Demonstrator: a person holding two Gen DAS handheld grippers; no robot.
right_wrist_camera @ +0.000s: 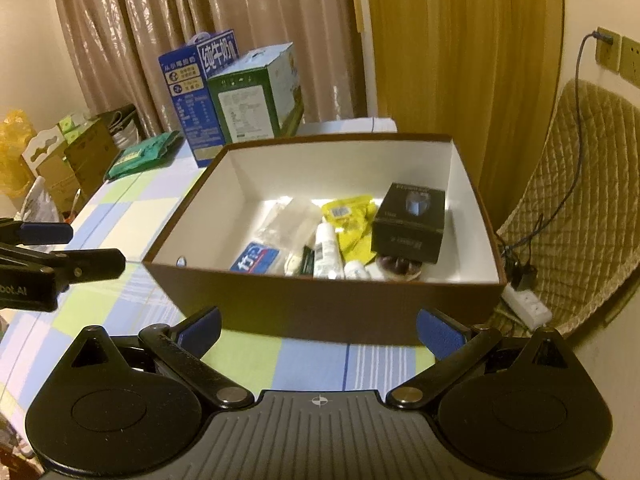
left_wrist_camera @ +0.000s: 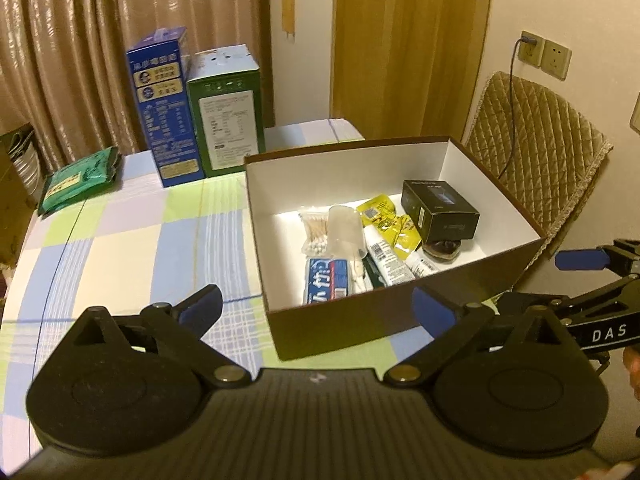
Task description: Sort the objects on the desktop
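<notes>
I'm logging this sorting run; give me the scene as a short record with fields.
surface: table with checked cloth
container: open brown box, white inside
in box: black carton, yellow packet, cotton swabs, clear cup, blue pack, white tube
outside box: blue carton, green carton, green packet
left gripper: open, empty
right gripper: open, empty

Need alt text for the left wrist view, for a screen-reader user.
An open brown cardboard box with a white interior sits on a checked tablecloth, holding cotton swabs, a clear plastic cup, a yellow packet, a small black box and tubes. The open, empty left gripper frames it; the right gripper enters at right.
</notes>
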